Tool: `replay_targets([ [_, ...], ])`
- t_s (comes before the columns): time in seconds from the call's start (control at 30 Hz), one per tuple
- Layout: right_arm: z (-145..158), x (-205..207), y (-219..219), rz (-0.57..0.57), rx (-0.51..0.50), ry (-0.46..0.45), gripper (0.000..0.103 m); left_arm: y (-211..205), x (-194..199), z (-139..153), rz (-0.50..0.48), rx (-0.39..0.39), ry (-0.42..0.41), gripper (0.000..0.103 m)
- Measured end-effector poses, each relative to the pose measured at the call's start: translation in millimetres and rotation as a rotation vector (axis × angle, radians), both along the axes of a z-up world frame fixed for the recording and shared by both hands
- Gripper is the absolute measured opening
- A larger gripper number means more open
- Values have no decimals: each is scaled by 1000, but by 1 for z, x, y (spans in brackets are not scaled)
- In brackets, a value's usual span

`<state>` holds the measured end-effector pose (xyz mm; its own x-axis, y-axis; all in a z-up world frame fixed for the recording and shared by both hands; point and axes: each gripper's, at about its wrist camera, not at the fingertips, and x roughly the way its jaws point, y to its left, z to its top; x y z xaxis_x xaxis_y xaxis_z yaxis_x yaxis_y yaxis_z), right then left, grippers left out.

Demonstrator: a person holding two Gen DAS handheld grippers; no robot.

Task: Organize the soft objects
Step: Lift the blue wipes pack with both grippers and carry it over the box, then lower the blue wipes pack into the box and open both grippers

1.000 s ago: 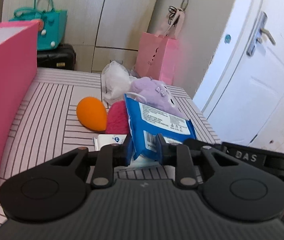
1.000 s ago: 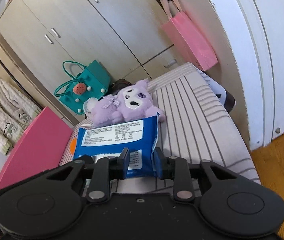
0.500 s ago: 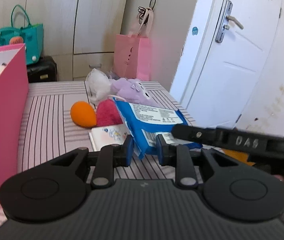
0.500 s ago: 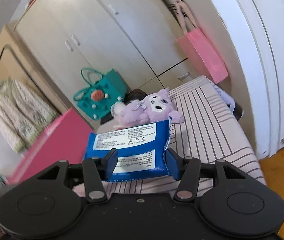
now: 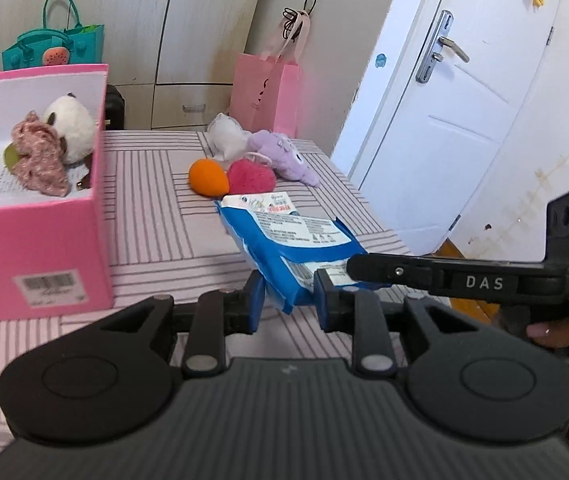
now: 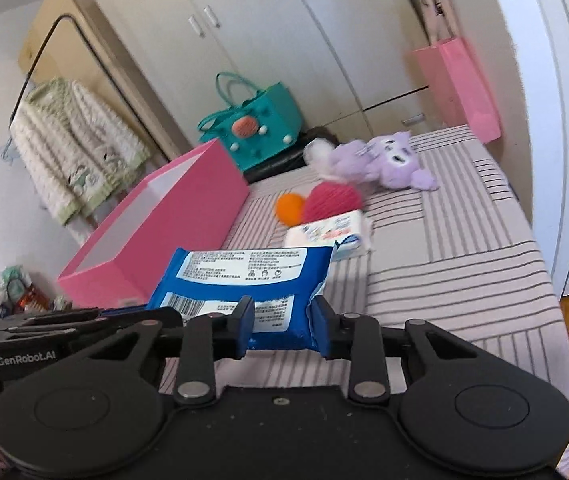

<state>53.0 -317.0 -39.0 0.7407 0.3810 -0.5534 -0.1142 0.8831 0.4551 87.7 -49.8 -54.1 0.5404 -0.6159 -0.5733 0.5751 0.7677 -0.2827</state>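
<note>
In the left wrist view, my left gripper (image 5: 287, 294) pinches a corner of the blue wipes pack (image 5: 296, 248), lifted above the bed (image 5: 156, 200); that thin hold could slip.

In the right wrist view, my right gripper (image 6: 277, 328), whose jaws have just been closing, clamps the pack's near edge; pulling against the other could tear it short of the pink box (image 6: 188, 208).

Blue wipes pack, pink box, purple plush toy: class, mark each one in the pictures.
blue wipes pack (image 6: 244, 276), right wrist view, on its white printed label.
pink box (image 5: 36, 240), left wrist view, on its near outer wall.
purple plush toy (image 6: 388, 158), right wrist view, on its face.
</note>
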Motion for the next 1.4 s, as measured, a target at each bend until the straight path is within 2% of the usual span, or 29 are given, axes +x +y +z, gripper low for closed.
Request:
replay_targets([
  [0.1, 10, -7, 16, 51, -61, 12, 44, 11, -4, 4, -10, 8, 9, 24],
  [0.27, 19, -20, 35, 85, -84, 18, 44, 36, -7, 3, -13, -16, 36, 24],
  [0.37, 29, -25, 48, 96, -120, -4, 45, 45, -14, 9, -31, 4, 7, 24],
  [0.53, 59, -37, 79, 133, -218, -98, 49, 67, -23, 32, -61, 17, -31, 24],
  [0.73, 82, -36, 109, 190, -266, -142, 50, 91, -22, 49, -71, 58, 19, 24],
  [0.93, 100, -28, 137, 224, -305, -209, 50, 113, -28, 64, -31, 77, -34, 24],
  [1.03, 108, -15, 147, 231, -289, -233, 51, 125, -24, 69, 0, 67, -54, 24],
  [1.1, 109, 0, 152, 243, -254, -239, 55, 134, -16, 72, 31, 46, -67, 24],
  [1.2, 106, 32, 156, 239, -152, -222, 55, 158, 6, 72, 135, -64, -91, 24],
  [1.27, 102, 54, 162, 251, -133, -224, 50, 170, 26, 70, 185, -91, -77, 24],
  [1.4, 91, 94, 171, 245, -130, -190, 36, 177, 63, 66, 240, -77, -58, 24],
])
